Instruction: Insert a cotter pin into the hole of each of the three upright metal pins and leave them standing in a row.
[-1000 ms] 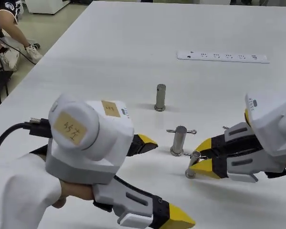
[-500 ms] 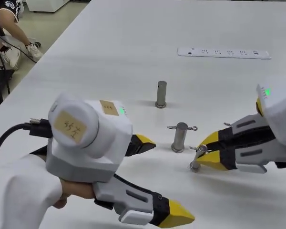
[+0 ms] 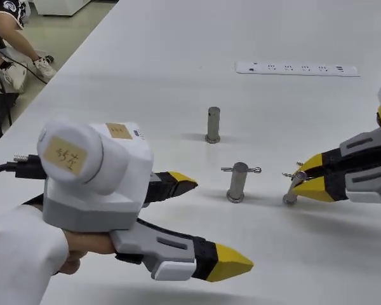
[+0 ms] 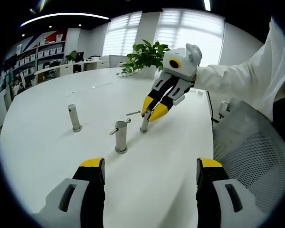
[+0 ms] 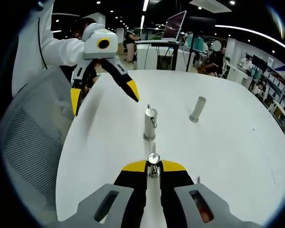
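The right tongs (image 3: pixel 303 184) pinch a short, dull-steel cylindrical pin (image 3: pixel 291 194) standing on the smooth white desk (image 3: pixel 178 63) — just beside a like pin (image 3: pixel 237 182) carrying a thin wire cotter (image 3: pixel 241 169). The left tongs (image 3: pixel 219 223) gape wide.

Your right tool (image 3: pixel 300 180) runs off the right edge of the head view, and its tips cover the upper shaft of the clamped pin (image 3: pixel 291 196). In the right gripper view, that shaft hides between the tips at lower centre. The far pin (image 3: pixel 213 124) is too small to show its hole.
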The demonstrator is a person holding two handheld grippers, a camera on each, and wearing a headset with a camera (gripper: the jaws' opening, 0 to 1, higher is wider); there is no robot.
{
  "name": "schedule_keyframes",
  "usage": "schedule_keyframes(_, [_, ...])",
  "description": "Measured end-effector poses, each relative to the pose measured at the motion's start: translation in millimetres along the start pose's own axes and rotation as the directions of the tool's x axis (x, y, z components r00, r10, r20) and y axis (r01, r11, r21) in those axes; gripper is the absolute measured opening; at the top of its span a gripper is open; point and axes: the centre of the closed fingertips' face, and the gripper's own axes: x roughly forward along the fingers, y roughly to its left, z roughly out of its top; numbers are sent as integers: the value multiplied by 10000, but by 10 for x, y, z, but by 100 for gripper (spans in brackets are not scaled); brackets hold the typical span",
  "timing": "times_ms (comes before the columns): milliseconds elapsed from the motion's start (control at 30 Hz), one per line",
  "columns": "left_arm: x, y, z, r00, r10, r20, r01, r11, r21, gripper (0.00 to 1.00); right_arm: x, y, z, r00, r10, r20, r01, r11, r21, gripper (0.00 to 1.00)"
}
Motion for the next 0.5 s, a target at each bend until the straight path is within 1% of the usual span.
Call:
schedule_keyframes(67, [-5,0,-1,10000,1,-21,-1,10000,-25,77,13,-12,-22,10000,43,-15,-43,9999,120,4])
schedule_keyframes(133, [-7,-2,0,10000,-4,-30,4,10000,-24,77,11,-24,1,9999,54,155,-58,9996,274,4])
schedule_keyframes(300, [-1,-12,-1,10000,-34,-81,34,10000,-28,77,47,-2,40,9990,251,357,-263,9991,342,4])
schedule_keyframes(500, [2,-15,-7,9999,-42,-125,41,10000,-62,77,91,-30,66,9977,369,565,-393,9984,418,4])
